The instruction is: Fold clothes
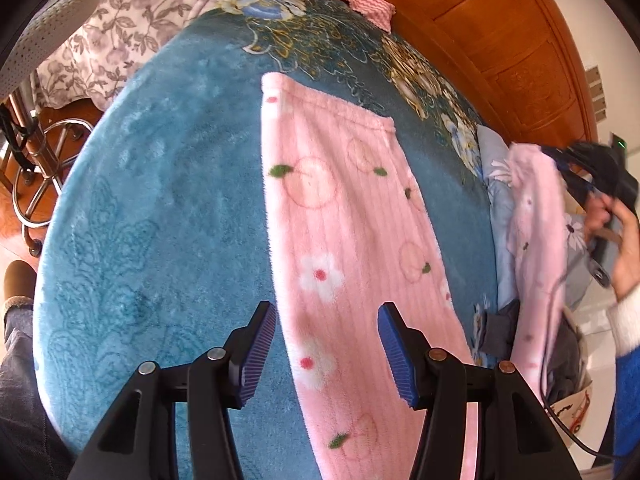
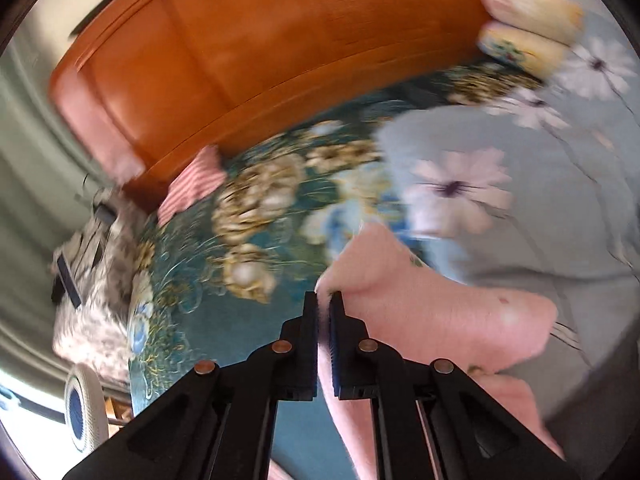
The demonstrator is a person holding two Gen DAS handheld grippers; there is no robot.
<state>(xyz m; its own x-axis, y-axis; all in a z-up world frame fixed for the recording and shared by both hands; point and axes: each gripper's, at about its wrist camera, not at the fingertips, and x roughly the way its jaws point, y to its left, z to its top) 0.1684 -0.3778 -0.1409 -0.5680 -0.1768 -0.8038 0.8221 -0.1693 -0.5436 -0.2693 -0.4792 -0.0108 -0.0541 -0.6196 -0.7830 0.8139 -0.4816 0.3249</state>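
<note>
Pink fleece pants (image 1: pixel 344 248) with flower and fruit prints lie flat on the blue blanket (image 1: pixel 168 216). My left gripper (image 1: pixel 326 354) is open just above the near part of one pant leg, a finger on each side. My right gripper (image 2: pixel 324 308) is shut on a raised pink fleece part (image 2: pixel 432 312) of the garment. In the left wrist view that lifted pink part (image 1: pixel 536 240) hangs at the right from the right gripper (image 1: pixel 568 168), held by a hand (image 1: pixel 624 248). The right wrist view is motion-blurred.
A wooden headboard (image 1: pixel 500 52) runs behind the bed. A light blue flowered pillow (image 2: pixel 540 200) lies at the right. A pink striped cloth (image 1: pixel 360 0) sits at the far bed edge. A floral quilt (image 1: pixel 132 16) and a metal stool base (image 1: pixel 44 176) are at the left.
</note>
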